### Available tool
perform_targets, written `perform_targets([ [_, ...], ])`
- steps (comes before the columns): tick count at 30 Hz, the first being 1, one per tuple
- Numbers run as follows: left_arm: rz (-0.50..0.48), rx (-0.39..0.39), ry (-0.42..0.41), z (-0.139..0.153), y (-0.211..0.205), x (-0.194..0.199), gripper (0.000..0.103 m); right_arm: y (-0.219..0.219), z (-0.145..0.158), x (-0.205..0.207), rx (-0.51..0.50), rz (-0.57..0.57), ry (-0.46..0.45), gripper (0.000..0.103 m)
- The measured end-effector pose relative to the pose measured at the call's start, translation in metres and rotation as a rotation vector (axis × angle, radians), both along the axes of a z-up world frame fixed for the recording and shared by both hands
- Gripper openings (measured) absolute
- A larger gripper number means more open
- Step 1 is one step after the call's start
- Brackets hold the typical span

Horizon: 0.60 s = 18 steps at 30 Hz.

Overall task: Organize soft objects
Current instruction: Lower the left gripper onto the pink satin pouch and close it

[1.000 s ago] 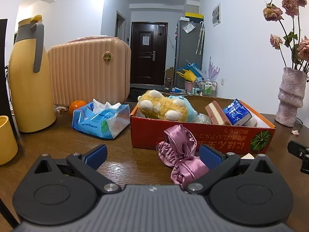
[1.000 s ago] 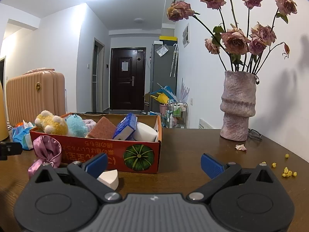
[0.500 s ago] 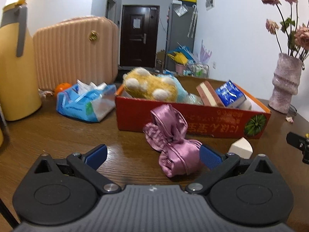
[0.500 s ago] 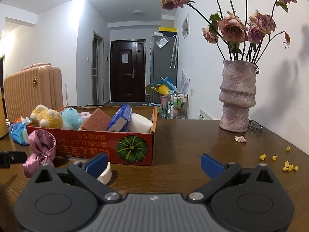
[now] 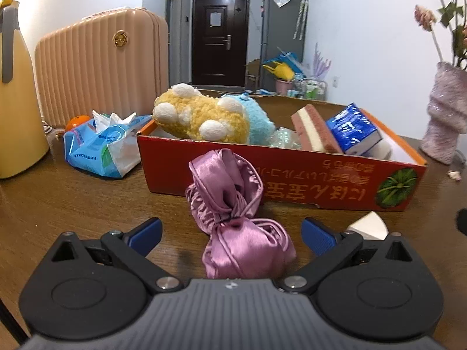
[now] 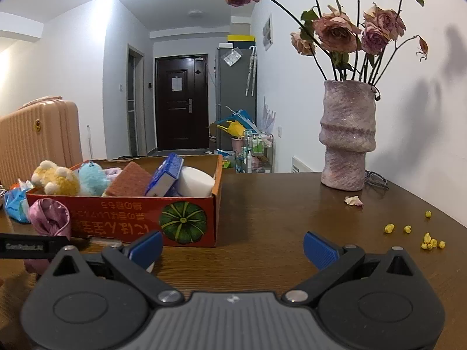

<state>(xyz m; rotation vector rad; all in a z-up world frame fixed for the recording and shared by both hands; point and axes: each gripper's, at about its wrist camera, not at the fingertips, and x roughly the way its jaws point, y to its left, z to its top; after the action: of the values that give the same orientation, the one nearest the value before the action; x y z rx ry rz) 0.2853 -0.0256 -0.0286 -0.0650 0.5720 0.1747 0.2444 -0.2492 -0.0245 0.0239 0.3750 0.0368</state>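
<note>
A pink satin pouch (image 5: 233, 218) lies on the wooden table just in front of the red cardboard box (image 5: 292, 180). My left gripper (image 5: 230, 234) is open, its blue pads on either side of the pouch's near end without touching it. The box holds a yellow plush toy (image 5: 201, 116), a blue plush (image 5: 256, 119), a brown sponge (image 5: 315, 131), a blue tissue pack (image 5: 353, 128) and a white sponge (image 6: 194, 180). A white wedge sponge (image 5: 367, 226) lies by the box's near right corner. My right gripper (image 6: 232, 246) is open over bare table, right of the box (image 6: 140, 218).
A blue tissue bag (image 5: 102, 145), an orange (image 5: 77, 121), a yellow jug (image 5: 17, 93) and a peach suitcase (image 5: 99, 64) stand left of the box. A pink vase (image 6: 347, 137) with dried roses stands at the back right, with petals (image 6: 353, 200) and yellow bits (image 6: 429, 240) scattered nearby.
My left gripper has moved forward and lower, so the pink pouch now sits between its open fingers. The right gripper has drifted slightly and stays open.
</note>
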Motion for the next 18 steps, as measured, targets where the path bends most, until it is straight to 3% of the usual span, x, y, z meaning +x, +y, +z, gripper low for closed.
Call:
perform_targets([
  [12, 0.03, -0.045, 0.11, -0.014, 0.01, 0.024, 0.101, -0.007, -0.003, 0.006, 0.019, -0.034, 0.025, 0.103],
  [18, 0.002, -0.031, 0.105, -0.014, 0.009, 0.024, 0.072, -0.008, -0.004, 0.007, 0.025, -0.042, 0.036, 0.103],
])
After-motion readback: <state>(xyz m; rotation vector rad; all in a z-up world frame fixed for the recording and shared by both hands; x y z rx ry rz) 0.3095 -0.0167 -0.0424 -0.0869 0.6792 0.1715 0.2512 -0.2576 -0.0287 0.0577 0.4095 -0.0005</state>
